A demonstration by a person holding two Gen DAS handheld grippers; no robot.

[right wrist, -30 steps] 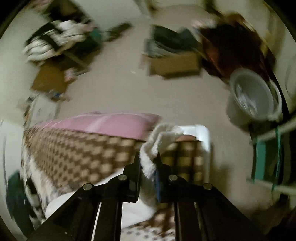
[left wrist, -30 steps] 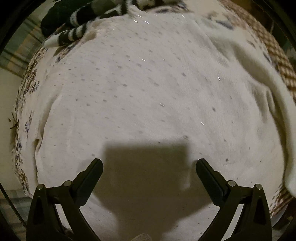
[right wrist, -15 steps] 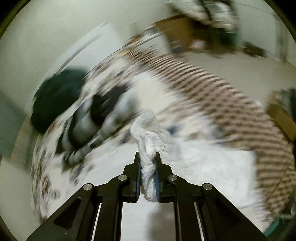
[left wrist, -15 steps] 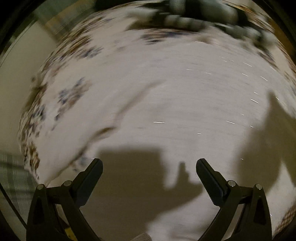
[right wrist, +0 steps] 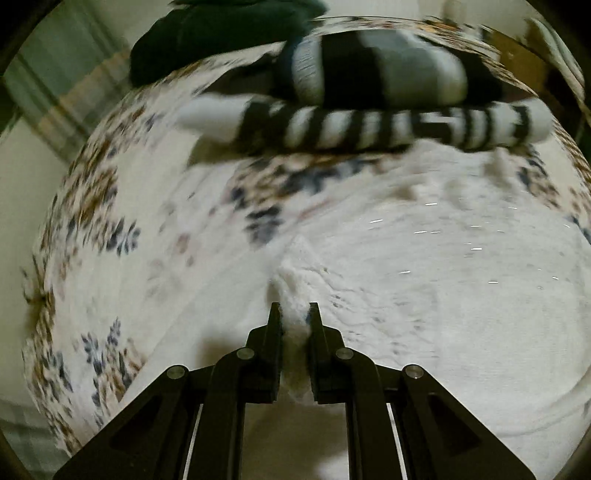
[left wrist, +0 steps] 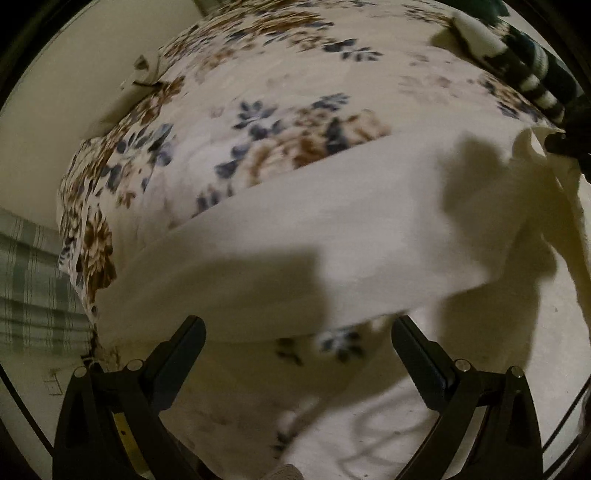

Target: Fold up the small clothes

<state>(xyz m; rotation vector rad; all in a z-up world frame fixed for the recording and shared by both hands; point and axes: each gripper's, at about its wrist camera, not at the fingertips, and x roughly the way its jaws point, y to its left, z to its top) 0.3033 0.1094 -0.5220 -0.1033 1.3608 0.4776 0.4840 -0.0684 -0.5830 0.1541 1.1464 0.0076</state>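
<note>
A white fuzzy garment (right wrist: 443, 295) lies spread on the floral bedsheet (right wrist: 122, 229). My right gripper (right wrist: 293, 310) is shut on a bunched edge of it, low over the cloth. In the left wrist view the same garment (left wrist: 332, 221) stretches as a lifted band across the middle. Its far corner is pinched by the right gripper (left wrist: 569, 144) at the right edge. My left gripper (left wrist: 297, 325) is open above the sheet, with the band's lower edge just beyond its fingertips and nothing gripped.
A black-and-white striped garment (right wrist: 388, 125) lies across the far side of the bed, with a dark green garment (right wrist: 207, 33) behind it. The striped one (left wrist: 524, 70) also shows at the left view's top right. A checked cloth (left wrist: 29, 280) hangs at the bed's left side.
The right gripper swung from over the bed's edge and floor back across the bed, carrying the white edge along. The left gripper slid sideways, bringing the floral sheet into view.
</note>
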